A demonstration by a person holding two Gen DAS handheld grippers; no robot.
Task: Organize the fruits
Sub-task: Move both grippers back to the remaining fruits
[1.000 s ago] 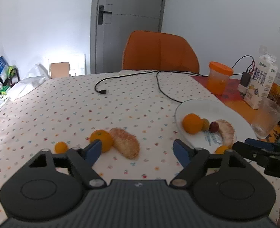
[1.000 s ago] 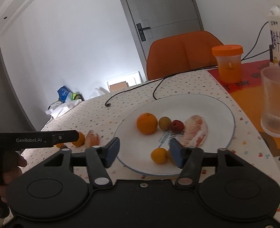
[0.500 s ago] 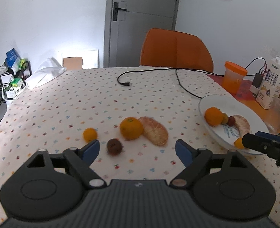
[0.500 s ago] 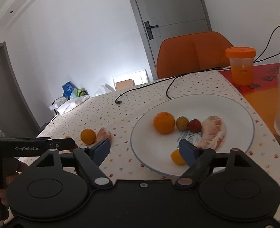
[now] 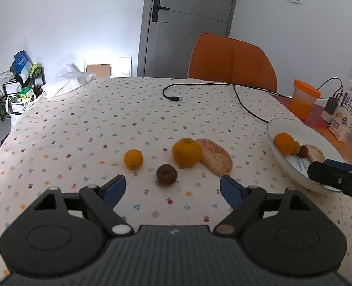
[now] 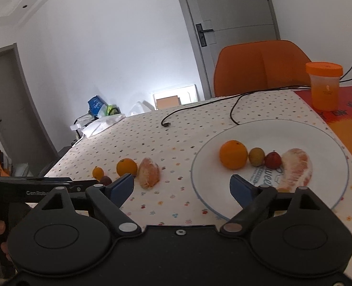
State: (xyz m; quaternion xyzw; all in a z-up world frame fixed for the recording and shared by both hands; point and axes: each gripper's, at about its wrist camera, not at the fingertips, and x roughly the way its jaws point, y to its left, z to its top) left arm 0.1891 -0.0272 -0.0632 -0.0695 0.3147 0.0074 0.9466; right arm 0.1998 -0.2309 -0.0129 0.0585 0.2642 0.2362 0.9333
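White plate (image 6: 319,133) sits on your right, holding an orange (image 6: 233,154), two small fruits and a peeled segment. On the dotted tablecloth (image 5: 104,124) lie four loose fruits. Your left gripper (image 5: 173,189) hovers spread before the brown fruit (image 5: 166,174). Your right gripper (image 6: 182,187) has just been opening, nothing between its jaws.

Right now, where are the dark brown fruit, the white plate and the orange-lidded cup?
dark brown fruit (image 5: 166,175), left wrist view, its middle.
white plate (image 6: 259,128), right wrist view, bare far rim.
orange-lidded cup (image 6: 325,88), right wrist view, its side.
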